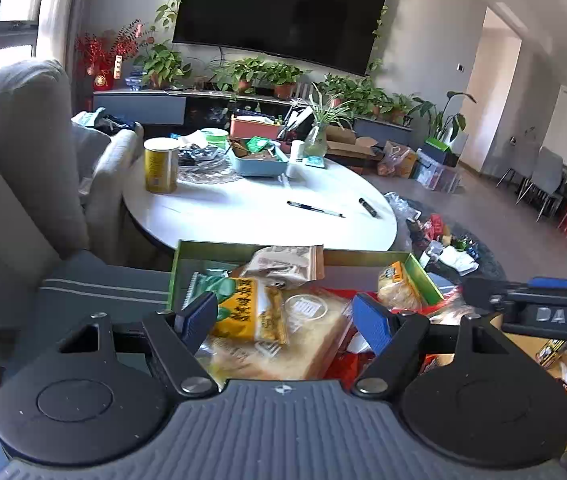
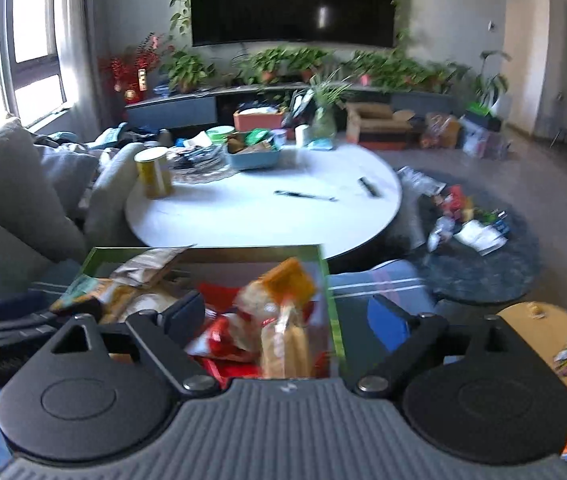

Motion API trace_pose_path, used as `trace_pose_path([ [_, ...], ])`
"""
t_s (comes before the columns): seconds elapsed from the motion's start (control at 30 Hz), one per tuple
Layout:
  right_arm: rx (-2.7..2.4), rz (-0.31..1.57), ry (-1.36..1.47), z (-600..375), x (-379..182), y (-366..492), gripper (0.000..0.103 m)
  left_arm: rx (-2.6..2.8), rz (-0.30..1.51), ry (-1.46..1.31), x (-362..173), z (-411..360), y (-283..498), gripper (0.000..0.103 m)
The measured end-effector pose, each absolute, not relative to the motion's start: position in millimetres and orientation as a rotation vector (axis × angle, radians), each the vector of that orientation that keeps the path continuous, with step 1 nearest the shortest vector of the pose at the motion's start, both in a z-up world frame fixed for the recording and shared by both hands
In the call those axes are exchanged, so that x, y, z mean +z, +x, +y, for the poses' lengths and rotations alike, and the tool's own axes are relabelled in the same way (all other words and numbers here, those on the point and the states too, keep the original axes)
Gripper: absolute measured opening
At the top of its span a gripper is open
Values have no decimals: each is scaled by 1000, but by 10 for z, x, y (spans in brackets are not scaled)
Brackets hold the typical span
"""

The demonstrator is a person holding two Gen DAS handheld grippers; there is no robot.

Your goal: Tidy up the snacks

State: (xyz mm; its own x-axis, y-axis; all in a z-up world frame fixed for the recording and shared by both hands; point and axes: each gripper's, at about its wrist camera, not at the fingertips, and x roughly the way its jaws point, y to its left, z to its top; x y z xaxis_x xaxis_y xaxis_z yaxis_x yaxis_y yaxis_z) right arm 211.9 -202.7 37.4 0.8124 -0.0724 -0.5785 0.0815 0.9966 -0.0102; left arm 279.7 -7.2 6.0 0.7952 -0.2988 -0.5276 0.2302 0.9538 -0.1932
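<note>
**Both tools open above the green snack box**

1. Left side. The grey sofa (image 1: 15,152) borders the work area. The left tool (image 1: 283,320) hovers over the left half of the green box (image 1: 187,252). Its jaws stand wide apart and hold nothing. Between the blue pads (image 1: 371,322) lies the yellow snack packet (image 1: 249,308), resting on a clear-wrapped bread pack (image 1: 307,344). A brown paper snack bag (image 1: 287,262) leans against the far wall of the box.

2. Centre. The box sits in front of the round white table (image 1: 259,204), on a striped grey surface. The table carries a yellow can (image 1: 160,166), a blue tray (image 1: 259,162) and a pen (image 1: 315,209).

3. Right side. The right tool (image 2: 291,320) hovers over the right half of the same box. Its jaws are also wide apart and empty. Directly between them stands an orange-topped bread packet (image 2: 287,292), upright, above red wrappers (image 2: 219,336). This view is motion-blurred; fine detail cannot be read. More loose snacks lie on the dark rug (image 2: 483,268) to the right, well apart from both tools.

4. Governing relation. Each tool has a packet just ahead and below, centred in its gap. The yellow packet's long axis runs roughly front to back, slightly tilted, so the left tool's jaws would close across its short side. The orange-topped packet is nearer the right tool; the yellow packet is nearer the left.
</note>
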Motion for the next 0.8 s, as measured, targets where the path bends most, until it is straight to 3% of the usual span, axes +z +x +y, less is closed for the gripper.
trace_pose_path([
  [0.43,-93,566,75,-2171,517,1337,103,-240,541,-53,288,77,1911,76],
  [0.67,-42,547,14,-2043,541,773,103,-180,535,-25,264,157,1261,86],
  [0.8,-14,548,-12,-1989,483,504,103,-129,531,-37,223,211,937,87],
])
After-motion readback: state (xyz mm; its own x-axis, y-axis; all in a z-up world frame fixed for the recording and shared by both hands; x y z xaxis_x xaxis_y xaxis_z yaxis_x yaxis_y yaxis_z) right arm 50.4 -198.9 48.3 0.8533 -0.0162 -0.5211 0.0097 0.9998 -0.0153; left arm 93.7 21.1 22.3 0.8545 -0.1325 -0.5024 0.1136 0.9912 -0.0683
